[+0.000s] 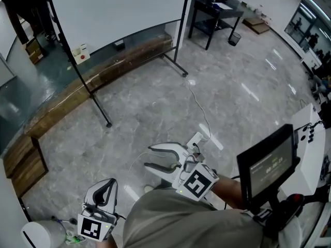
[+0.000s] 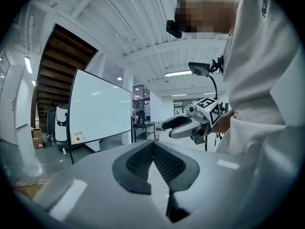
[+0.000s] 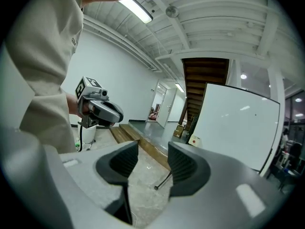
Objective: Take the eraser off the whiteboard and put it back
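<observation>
Fingers (image 3: 186, 166) apart on right gripper (image 3: 153, 162); white, red-dotted eraser (image 1: 80, 54) sits on whiteboard (image 1: 119, 6).

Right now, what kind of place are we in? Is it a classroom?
It is more likely a big open office or lab hall than a classroom. A whiteboard on a stand sits on a wide, polished stone floor, with a black desk beyond it and a long ceiling light overhead.
</observation>
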Demonstrator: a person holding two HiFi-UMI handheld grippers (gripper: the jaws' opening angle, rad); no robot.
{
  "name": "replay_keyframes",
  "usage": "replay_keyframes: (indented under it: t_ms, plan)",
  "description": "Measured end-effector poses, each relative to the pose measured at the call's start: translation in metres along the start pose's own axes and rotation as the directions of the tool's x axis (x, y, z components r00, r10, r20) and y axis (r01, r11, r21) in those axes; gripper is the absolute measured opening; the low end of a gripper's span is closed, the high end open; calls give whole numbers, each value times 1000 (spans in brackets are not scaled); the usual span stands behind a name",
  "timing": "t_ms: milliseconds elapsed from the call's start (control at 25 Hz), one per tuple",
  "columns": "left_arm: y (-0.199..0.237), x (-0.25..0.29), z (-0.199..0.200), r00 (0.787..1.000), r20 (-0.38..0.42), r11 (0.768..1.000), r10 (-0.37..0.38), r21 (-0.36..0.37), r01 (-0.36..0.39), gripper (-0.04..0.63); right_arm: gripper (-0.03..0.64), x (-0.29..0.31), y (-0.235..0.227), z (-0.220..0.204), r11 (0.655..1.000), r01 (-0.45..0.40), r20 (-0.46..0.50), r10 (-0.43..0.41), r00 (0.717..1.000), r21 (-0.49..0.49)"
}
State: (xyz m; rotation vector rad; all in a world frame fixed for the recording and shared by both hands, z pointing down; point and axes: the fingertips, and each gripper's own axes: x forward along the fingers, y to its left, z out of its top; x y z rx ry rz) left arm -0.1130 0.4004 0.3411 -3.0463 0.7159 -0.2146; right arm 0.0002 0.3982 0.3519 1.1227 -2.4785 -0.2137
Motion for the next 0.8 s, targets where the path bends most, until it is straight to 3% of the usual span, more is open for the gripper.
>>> replay_keyframes:
  t_ms: [280,480,640,800]
  plan:
    - [-13,20,3,1000,5,1000,2,16,-3,6,196,-15,-8,-6,1000,-6,16,6,1000,-3]
    - [-22,35,14,997,54,999,-52,5,51,6,196,-16,-8,-13,1000,1,10,-1,1000,2]
    - [-36,46,-10,997,-8,997,-73,20,73,6,196,-29,-10,-31,1000,11,1,-11,1000,9]
    - [-69,75,-18,996,-20,996,-82,21,83,6,196,-61,-22,-59,1000,12,-5,-12,1000,15]
